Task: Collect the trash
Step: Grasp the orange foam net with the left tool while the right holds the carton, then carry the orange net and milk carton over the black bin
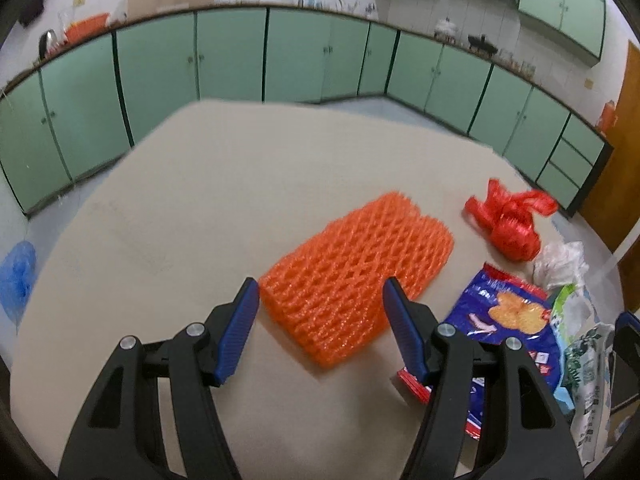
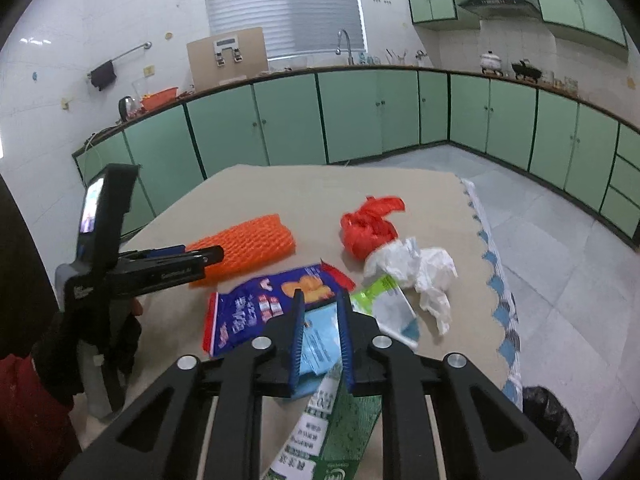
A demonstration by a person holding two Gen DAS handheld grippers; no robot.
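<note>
Trash lies scattered over the right part of the beige surface point(image 1: 180, 200): an orange foam net point(image 1: 356, 276), a red plastic bag point(image 1: 508, 224) knotted into a bundle, crumpled white paper point(image 2: 416, 268), a blue snack wrapper point(image 2: 260, 308), a green-and-white pouch point(image 2: 388, 304) and, nearest the right camera, a green carton point(image 2: 340, 420) and a pale blue slip point(image 2: 320, 344). The left tongs point(image 1: 320, 308) slant down toward the surface, their blue-padded jaws spread wide with the near end of the foam net between the tips; neither pad presses on it, so they are open and hold nothing. In the right wrist view those tongs appear from the side, reaching in from the left over the net, carried by a hand in a dark glove point(image 2: 76, 344) below a red sleeve point(image 2: 28, 412), with a small lit screen point(image 2: 93, 204) on the upright handle. The right tongs point(image 2: 320, 312) point down at a shallower slant over the near pile, their jaws drawn close with a narrow gap; the top of the green carton rises into that gap at the right pad, though whether the pads actually pinch it cannot be told. Beyond the surface stand green cabinets point(image 2: 352, 116) under a countertop, and a black bin bag point(image 2: 552, 420) sits low at the right.
</note>
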